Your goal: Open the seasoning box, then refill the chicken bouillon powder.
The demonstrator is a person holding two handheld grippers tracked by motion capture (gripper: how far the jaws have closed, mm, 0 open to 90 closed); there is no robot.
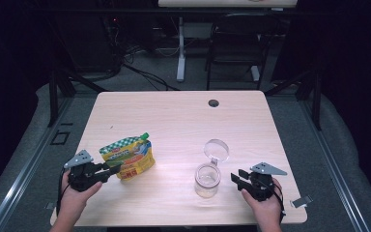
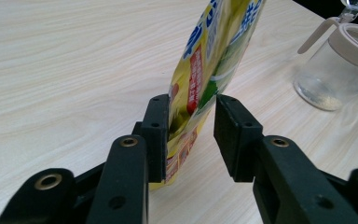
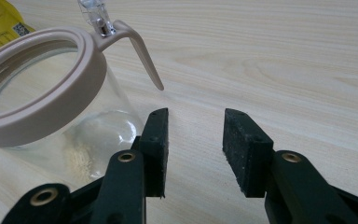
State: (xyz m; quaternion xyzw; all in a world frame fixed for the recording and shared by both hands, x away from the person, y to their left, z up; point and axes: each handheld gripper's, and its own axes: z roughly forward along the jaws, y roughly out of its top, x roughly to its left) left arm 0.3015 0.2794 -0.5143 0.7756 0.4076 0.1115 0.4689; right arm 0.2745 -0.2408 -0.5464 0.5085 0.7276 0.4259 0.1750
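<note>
The table [image 1: 174,116] in front of you is a pale wooden top with a small round hole [image 1: 213,103] near its far edge.

On its near left part stands your pouch [image 1: 128,158], a yellow packet with a green and white chequered top band and a green cap at its upper corner. It sits upright, leaning a little, well apart from the jar.

The jar [image 1: 207,181] is clear glass with a beige rim and stands near the front of the table, right of centre. Its round clear lid [image 1: 216,150] is swung open behind it on a hinge, and a thin layer of pale grains lies at its bottom.

Your left gripper [image 2: 191,126] is at the pouch's lower near corner, with the pouch edge between its jaws. In the left gripper view one pad [image 2: 158,135] lies against the pouch's face, while the other pad stands just off it with a gap showing. So the jaws are part-way in around the pouch and not yet clamped on it.

Your right gripper [image 3: 193,149] rests just to the right of the jar, jaws apart with bare table between them. It holds nothing; the jar's glass wall is just beside one jaw, and I cannot tell whether they touch.
</note>
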